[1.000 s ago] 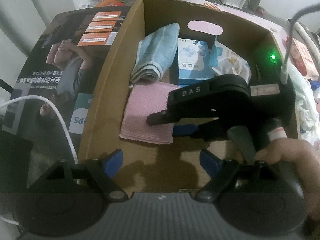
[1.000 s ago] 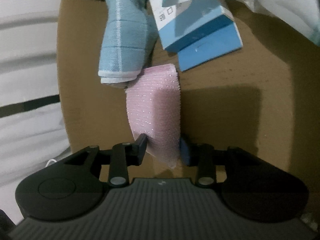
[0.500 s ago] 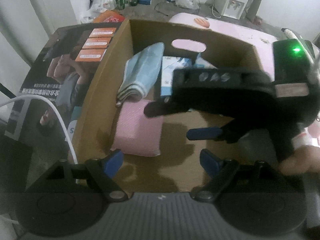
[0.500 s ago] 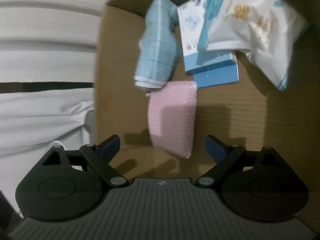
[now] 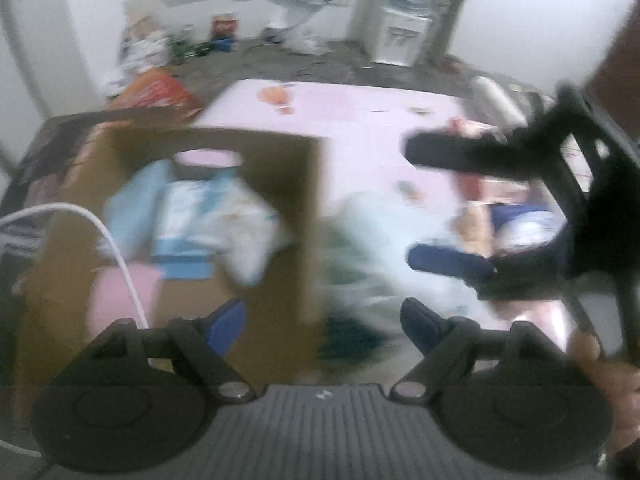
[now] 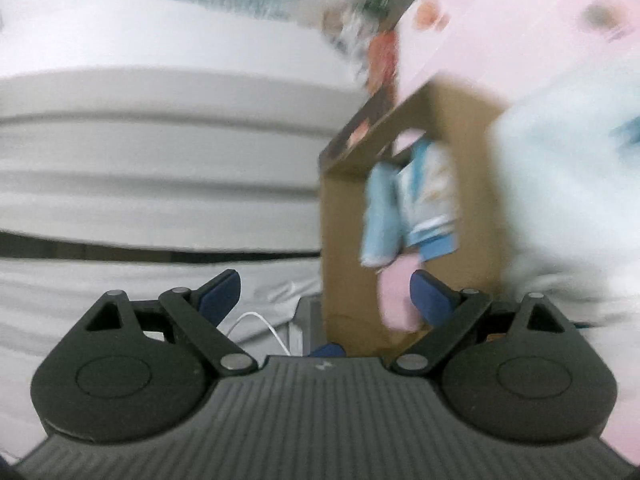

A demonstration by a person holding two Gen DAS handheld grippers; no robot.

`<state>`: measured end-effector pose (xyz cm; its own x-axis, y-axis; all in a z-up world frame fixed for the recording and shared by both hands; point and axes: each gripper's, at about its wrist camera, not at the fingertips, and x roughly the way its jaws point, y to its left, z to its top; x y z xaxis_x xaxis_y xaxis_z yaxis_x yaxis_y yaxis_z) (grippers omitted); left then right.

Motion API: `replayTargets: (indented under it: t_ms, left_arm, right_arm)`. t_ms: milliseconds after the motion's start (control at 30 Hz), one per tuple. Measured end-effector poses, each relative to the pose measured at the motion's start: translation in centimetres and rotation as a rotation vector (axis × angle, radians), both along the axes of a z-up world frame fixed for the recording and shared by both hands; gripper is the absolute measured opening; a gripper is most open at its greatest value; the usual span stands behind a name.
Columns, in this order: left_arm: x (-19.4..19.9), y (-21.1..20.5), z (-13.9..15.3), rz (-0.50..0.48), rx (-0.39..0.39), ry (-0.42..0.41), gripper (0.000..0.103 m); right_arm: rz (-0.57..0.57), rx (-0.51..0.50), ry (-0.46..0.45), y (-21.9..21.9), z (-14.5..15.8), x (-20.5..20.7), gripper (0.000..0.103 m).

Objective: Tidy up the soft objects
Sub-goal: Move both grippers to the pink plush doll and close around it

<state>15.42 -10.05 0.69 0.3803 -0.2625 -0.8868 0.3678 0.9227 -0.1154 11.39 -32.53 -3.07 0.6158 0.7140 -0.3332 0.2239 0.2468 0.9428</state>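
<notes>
**A:** The left gripper [image 5: 322,322], seen from its own camera, stands with its blue-tipped jaws wide apart and nothing between them, at the bottom of a badly blurred frame.

**B:** And the right gripper [image 6: 324,300]?

**A:** Also spread wide and empty in its own view. From the left camera it shows at the right edge, its dark fingers [image 5: 448,156] parted, a person's hand [image 5: 612,376] at the lower right corner.

**B:** Where are the soft things?

**A:** In the cardboard box [image 5: 304,216], left of centre in the left view. A pink cloth [image 5: 116,292] lies flat on the box floor at lower left. A rolled light-blue towel [image 5: 128,208] sits above it, toward the far wall. Beside the towel, a blue-and-white packet [image 5: 184,232] and a white bag [image 5: 248,232].

**B:** Does the right camera confirm that?

**A:** Yes. The box [image 6: 348,240] appears right of centre, with the towel [image 6: 378,220] above the pink cloth [image 6: 396,300] and the packet [image 6: 432,208] just beside them.

**B:** Outside the box?

**A:** A pale, blurred heap of cloth [image 5: 376,240] lies just right of the box on a pink sheet [image 5: 360,112]. What it is cannot be told. A white cable [image 5: 120,256] curves across the left side.
</notes>
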Motion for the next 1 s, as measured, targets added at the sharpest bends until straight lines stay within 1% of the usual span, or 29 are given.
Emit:
replayTargets:
  t_ms: [100, 200, 300, 367, 400, 467, 500, 567, 667, 767, 900, 933, 967, 1000]
  left_arm:
    - [-1.1, -5.4, -0.6, -0.062, -0.056, 0.018, 0.086]
    - [-2.0, -10.9, -1.9, -0.131, -0.112, 0.063, 0.086]
    - [-2.1, -15.7, -4.1, -0.188, -0.163, 0.155, 0.086]
    - [-1.9, -18.4, -5.8, -0.208, -0.188, 0.220, 0.086]
    - [-1.7, -19.6, -6.7, -0.206, -0.187, 0.250, 0.086]
    - [-1.3, -21.7, -8.2, -0.215, -0.193, 0.289, 0.086]
    - [-1.1, -22.6, -9.0, -0.214, -0.189, 0.305, 0.086]
    - [-0.1, -24.1, -10.8, -0.209, -0.163, 0.331, 0.086]
    - [0.7, -26.0, -12.9, -0.190, -0.104, 0.347, 0.086]
    - [1.4, -26.6, -13.9, -0.171, -0.073, 0.364, 0.086]
    - [1.9, -27.1, -15.1, -0.152, -0.064, 0.387, 0.086]
    - [1.9, -27.3, -15.3, -0.149, -0.069, 0.397, 0.086]
    - [1.9, -27.3, -15.5, -0.144, -0.077, 0.410, 0.086]
    - [2.0, -27.4, -15.7, -0.141, -0.077, 0.414, 0.086]
  right_arm:
    - [-0.076, -0.060, 0.027, -6.2, -0.3, -3.6, 0.092]
    - [-0.176, -0.134, 0.066, -12.8, -0.3, -7.6, 0.092]
    - [-0.289, -0.217, 0.122, -18.8, -1.0, -11.2, 0.092]
    - [-0.342, -0.260, 0.167, -21.7, -1.9, -12.8, 0.092]
    - [-0.361, -0.283, 0.185, -23.0, -2.3, -13.4, 0.092]
    - [-0.387, -0.316, 0.240, -24.9, -4.0, -13.9, 0.092]
    - [-0.384, -0.316, 0.256, -25.6, -4.7, -13.9, 0.092]
    - [-0.382, -0.320, 0.294, -25.7, -7.1, -13.4, 0.092]
    - [-0.345, -0.312, 0.337, -25.5, -10.2, -11.8, 0.092]
    - [-0.308, -0.299, 0.366, -25.7, -12.2, -10.1, 0.092]
    - [-0.271, -0.293, 0.392, -25.5, -14.2, -8.4, 0.090]
    - [-0.260, -0.289, 0.395, -25.5, -14.4, -8.1, 0.086]
    - [-0.252, -0.280, 0.395, -25.5, -14.7, -8.0, 0.080]
    - [-0.245, -0.268, 0.403, -25.3, -15.2, -7.9, 0.078]
